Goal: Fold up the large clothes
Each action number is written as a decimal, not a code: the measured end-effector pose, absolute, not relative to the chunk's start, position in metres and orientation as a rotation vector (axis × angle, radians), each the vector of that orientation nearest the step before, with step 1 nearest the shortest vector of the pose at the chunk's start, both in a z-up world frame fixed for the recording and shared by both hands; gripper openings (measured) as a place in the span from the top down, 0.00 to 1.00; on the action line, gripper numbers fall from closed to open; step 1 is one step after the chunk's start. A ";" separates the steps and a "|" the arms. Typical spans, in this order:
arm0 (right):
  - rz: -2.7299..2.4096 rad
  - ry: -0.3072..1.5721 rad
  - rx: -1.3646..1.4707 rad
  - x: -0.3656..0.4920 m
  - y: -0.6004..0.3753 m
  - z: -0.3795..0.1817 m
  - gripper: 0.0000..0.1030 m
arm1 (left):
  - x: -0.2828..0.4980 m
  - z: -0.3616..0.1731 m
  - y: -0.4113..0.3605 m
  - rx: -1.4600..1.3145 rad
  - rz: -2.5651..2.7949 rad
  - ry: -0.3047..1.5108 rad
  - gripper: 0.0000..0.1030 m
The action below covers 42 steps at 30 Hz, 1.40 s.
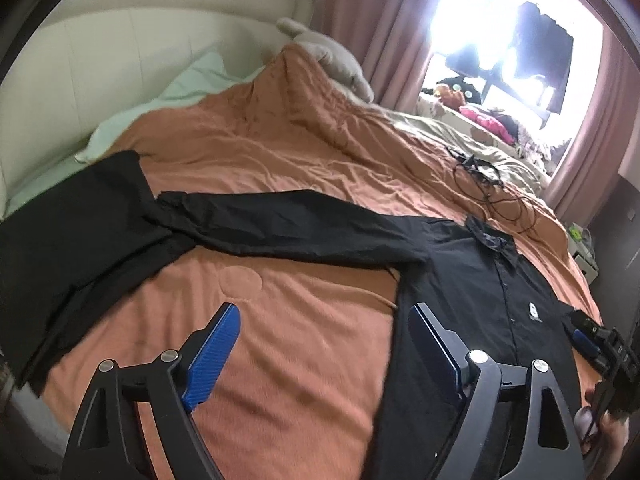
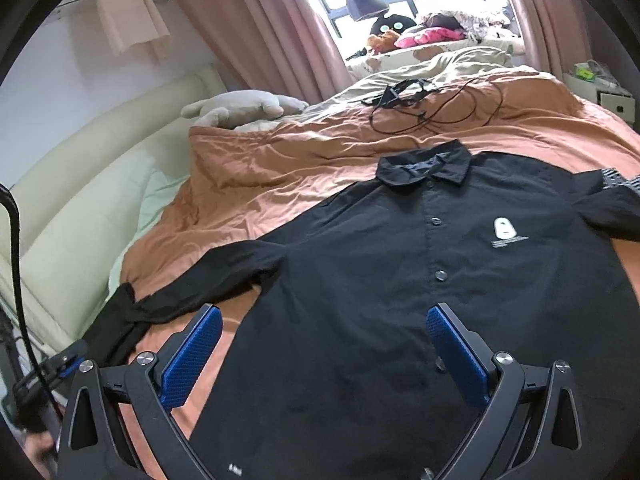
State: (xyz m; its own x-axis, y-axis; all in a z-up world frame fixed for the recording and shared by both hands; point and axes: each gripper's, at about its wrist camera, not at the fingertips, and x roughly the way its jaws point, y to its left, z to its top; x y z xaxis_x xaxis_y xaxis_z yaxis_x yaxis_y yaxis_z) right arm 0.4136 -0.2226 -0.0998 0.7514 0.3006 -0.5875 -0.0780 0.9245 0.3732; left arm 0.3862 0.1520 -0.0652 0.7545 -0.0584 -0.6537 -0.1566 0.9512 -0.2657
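- We held the left gripper (image 1: 324, 344) above the bed with its blue-padded jaws spread wide and nothing between them.
- Just ahead of its right finger lay the body of the black shirt (image 1: 492, 300), spread flat and front-up on the orange bedspread (image 1: 280, 160); its left finger hung over bare orange cover.
- Ahead of this tool and off to its left, one long sleeve (image 1: 280, 220) stretched straight out from the shirt's shoulder, and its cuff end touched or overlapped a second dark garment (image 1: 68, 232) lying farther left.
- We held the right gripper (image 2: 324, 350) over the lower part of the same shirt (image 2: 420, 272), its jaws likewise wide apart and gripping nothing.
- Straight ahead of this tool we saw the buttoned placket; beyond it the collar (image 2: 424, 168), and ahead to the right a small white logo (image 2: 504, 230) on the chest.
- Well beyond the collar, a tangle of black cable (image 2: 432, 108) rested on the bedding.
- Ahead to the left of the right tool, a grey plush toy (image 2: 240, 108) lay near the cream headboard (image 2: 80, 184).
- Far ahead, pink curtains (image 2: 248, 20) framed a bright window.
- At the right edge of the left wrist view, part of the other tool showed, close beside the shirt.
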 end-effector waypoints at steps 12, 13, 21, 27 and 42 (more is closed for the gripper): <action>0.241 0.782 0.368 0.496 -0.201 -0.132 0.32 | 0.480 -0.123 0.217 -0.497 0.194 0.851 0.18; 0.240 0.791 0.378 0.504 -0.200 -0.136 0.34 | 0.486 -0.129 0.221 -0.517 0.203 0.863 0.18; 0.252 0.834 0.396 0.553 -0.184 -0.156 0.46 | 0.524 -0.171 0.249 -0.622 0.317 0.942 0.28; 0.273 0.866 0.421 0.576 -0.174 -0.172 0.51 | 0.544 -0.184 0.262 -0.653 0.387 0.922 0.40; 0.430 1.030 0.681 0.634 -0.140 -0.238 0.90 | 0.550 -0.084 0.246 -0.501 0.252 0.704 0.98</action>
